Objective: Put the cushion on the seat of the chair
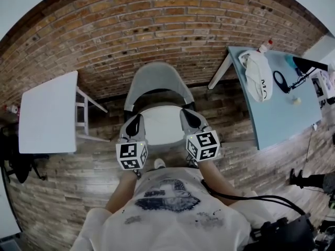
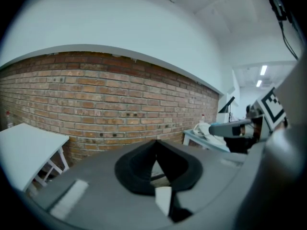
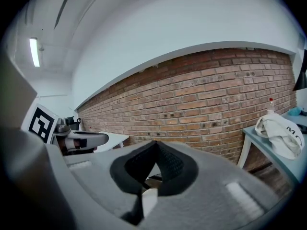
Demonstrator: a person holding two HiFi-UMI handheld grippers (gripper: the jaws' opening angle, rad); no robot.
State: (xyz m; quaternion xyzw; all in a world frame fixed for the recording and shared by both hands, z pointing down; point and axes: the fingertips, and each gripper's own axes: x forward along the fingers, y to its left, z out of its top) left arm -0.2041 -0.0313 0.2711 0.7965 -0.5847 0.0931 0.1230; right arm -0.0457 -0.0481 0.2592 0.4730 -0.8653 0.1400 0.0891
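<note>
Left gripper (image 1: 134,123) and right gripper (image 1: 190,120): jaws together, empty, at the cushion's (image 1: 159,127) nine and three o'clock edges. Cushion appears to lie on the chair (image 1: 157,77) seat. Risk: a jaw snags an edge on withdrawal, dragging it askew.

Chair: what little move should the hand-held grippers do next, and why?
Probably just lift both away. The left hand-held gripper and right hand-held gripper are shut and empty over the chair, and a white cushion seems to lie on its seat already.
</note>
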